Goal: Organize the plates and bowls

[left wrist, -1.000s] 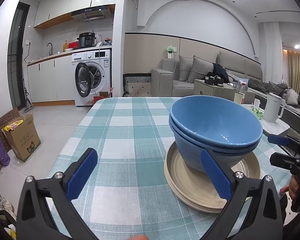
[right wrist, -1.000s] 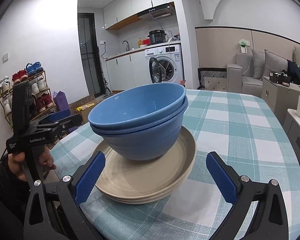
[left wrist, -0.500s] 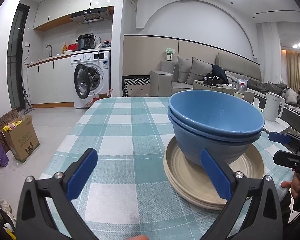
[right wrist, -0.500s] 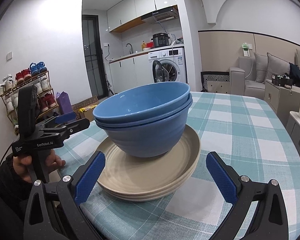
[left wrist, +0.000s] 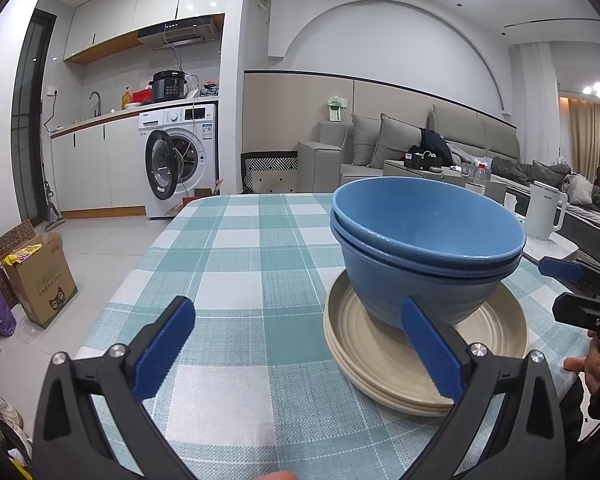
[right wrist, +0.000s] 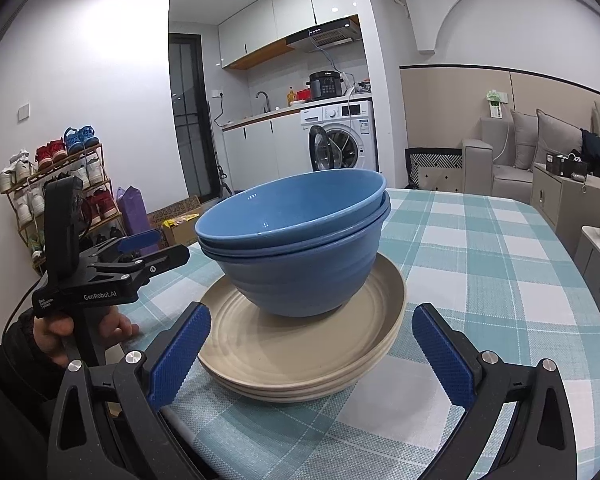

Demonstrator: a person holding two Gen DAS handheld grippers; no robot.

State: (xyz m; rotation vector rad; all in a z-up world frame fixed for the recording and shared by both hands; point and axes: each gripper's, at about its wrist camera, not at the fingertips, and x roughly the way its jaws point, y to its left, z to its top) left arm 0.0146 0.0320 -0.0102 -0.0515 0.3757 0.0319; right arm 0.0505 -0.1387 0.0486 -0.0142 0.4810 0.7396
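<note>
The left gripper (left wrist: 296,344) hangs low over the near edge of the table (left wrist: 260,264), its blue pads (left wrist: 164,346) wide apart with nothing between them; bare checked cloth stretches ahead of it to the far edge. The right gripper (right wrist: 308,352) sits at another edge of the table, jaws likewise spread and empty, with open cloth to its right.

In the left wrist view the right pad covers part of the lower bowl's wall. In the right wrist view the left pad overlaps the plates' near rim. The number of plates is hard to make out; the rims suggest two or three.

The beige plates (right wrist: 300,352) lie stacked near the table's edge, just beyond both grippers. Two blue bowls (right wrist: 300,240) stand nested on the top plate, both empty. Past the table stands a washing machine (left wrist: 180,160) with its door open.
</note>
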